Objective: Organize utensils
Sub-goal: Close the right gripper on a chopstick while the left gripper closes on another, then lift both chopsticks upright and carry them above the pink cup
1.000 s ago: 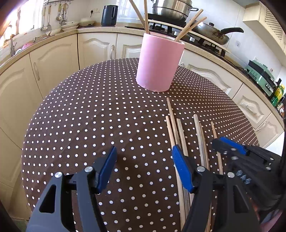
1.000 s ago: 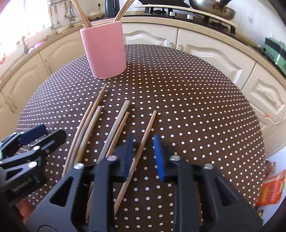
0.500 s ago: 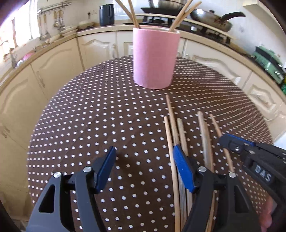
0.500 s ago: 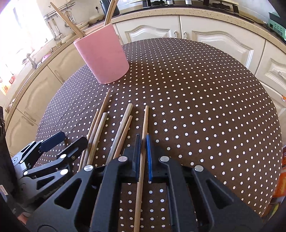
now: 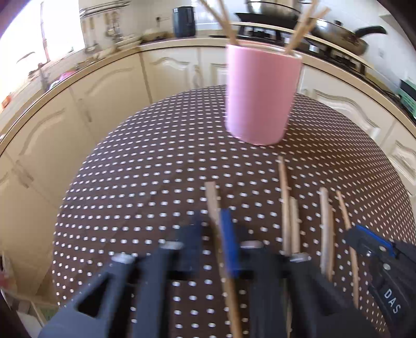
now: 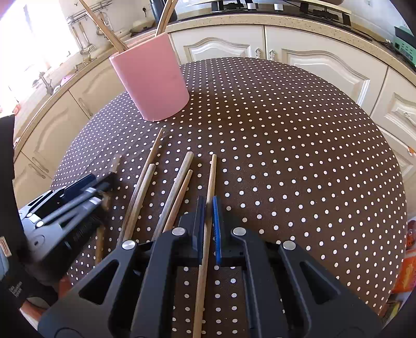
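Observation:
A pink cup (image 5: 261,96) holding several wooden chopsticks stands at the far side of the dotted round table (image 6: 299,145); it also shows in the right wrist view (image 6: 152,83). My left gripper (image 5: 217,234) is shut on a wooden chopstick (image 5: 212,200) and holds it apart from the others. My right gripper (image 6: 207,210) is shut on another chopstick (image 6: 212,176). Several loose chopsticks (image 6: 161,187) lie on the cloth between the two grippers. The left gripper shows in the right wrist view (image 6: 104,187).
Cream kitchen cabinets (image 6: 226,45) and a counter curve around the table. A stove with a frying pan (image 5: 338,39) and a dark kettle (image 5: 183,18) are on the counter behind. The table edge drops off on the left and right.
My left gripper has gone from open to shut on the leftmost chopstick and pulled it left of the pile. My right gripper closed on the rightmost chopstick and still holds it.

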Available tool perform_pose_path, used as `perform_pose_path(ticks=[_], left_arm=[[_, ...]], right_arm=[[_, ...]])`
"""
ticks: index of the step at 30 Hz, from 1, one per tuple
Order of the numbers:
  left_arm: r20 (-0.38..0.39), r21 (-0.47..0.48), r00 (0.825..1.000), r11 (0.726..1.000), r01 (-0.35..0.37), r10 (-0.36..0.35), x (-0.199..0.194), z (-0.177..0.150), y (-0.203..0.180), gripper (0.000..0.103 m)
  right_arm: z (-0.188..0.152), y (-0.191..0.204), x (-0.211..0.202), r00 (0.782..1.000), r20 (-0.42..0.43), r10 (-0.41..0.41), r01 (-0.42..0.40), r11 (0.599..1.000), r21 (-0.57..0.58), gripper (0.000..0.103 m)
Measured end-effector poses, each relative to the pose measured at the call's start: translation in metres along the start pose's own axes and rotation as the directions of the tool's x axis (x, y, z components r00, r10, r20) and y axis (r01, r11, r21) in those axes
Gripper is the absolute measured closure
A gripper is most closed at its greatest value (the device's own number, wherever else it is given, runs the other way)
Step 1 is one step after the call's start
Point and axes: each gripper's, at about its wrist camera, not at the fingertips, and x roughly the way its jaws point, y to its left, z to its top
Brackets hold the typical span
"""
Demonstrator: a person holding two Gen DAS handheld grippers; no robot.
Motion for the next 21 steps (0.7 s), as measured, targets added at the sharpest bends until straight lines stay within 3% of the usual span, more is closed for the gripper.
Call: perform_pose_path(ticks=[9, 15, 21], left_arm=[[0.0, -0.073, 0.996, 0.993, 0.094, -0.095, -0.002, 0.004, 0.031, 0.097], [0.119, -0.172, 0.988, 0.978, 0.122, -0.102, -0.025, 0.004, 0.049, 0.097], [0.22, -0.178, 0.969, 0.973, 0.149, -0.108, -0.055, 0.011, 0.055, 0.097]], right_arm=[[0.011, -0.01, 0.001, 1.0, 0.0, 0.021, -0.021, 0.999, 0.049, 0.097], [0.025, -0.022, -0.016, 0.998, 0.047, 0.031, -0.035, 0.996, 0.077, 0.097], [0.034, -0.021, -0.041, 0.992, 0.121, 0.043, -0.051, 0.997, 0.064, 0.097]])
